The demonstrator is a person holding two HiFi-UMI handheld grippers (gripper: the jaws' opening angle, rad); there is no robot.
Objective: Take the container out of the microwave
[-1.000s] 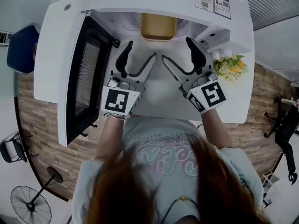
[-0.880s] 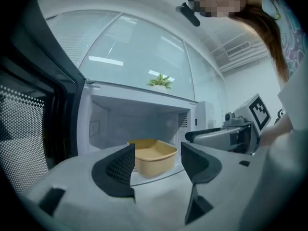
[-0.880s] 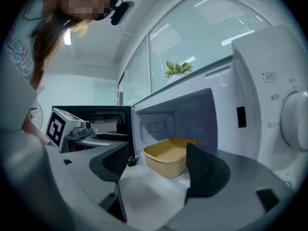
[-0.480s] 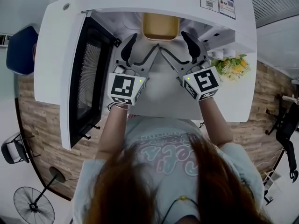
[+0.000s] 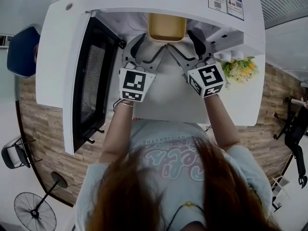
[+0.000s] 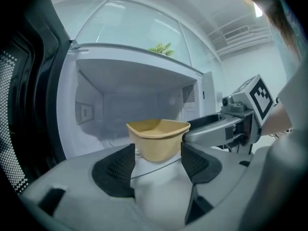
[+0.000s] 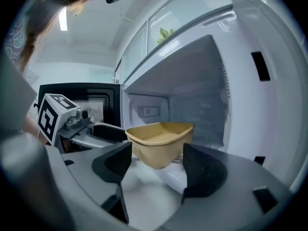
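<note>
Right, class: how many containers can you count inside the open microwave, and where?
1. A tan, rounded-square plastic container sits mid-floor in the open white microwave. Nothing else shows inside, though its back corners are dim.

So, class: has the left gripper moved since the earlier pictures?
Yes. The left gripper has moved up the head view, toward the container in the microwave.

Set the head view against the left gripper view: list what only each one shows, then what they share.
Only the head view: the flowers beside the microwave, the blue chair and the floor fan. Only the left gripper view: the glass turntable under the tan container and the cavity's back wall. Both: the tan container inside the open microwave, and its black door swung out at the left.
</note>
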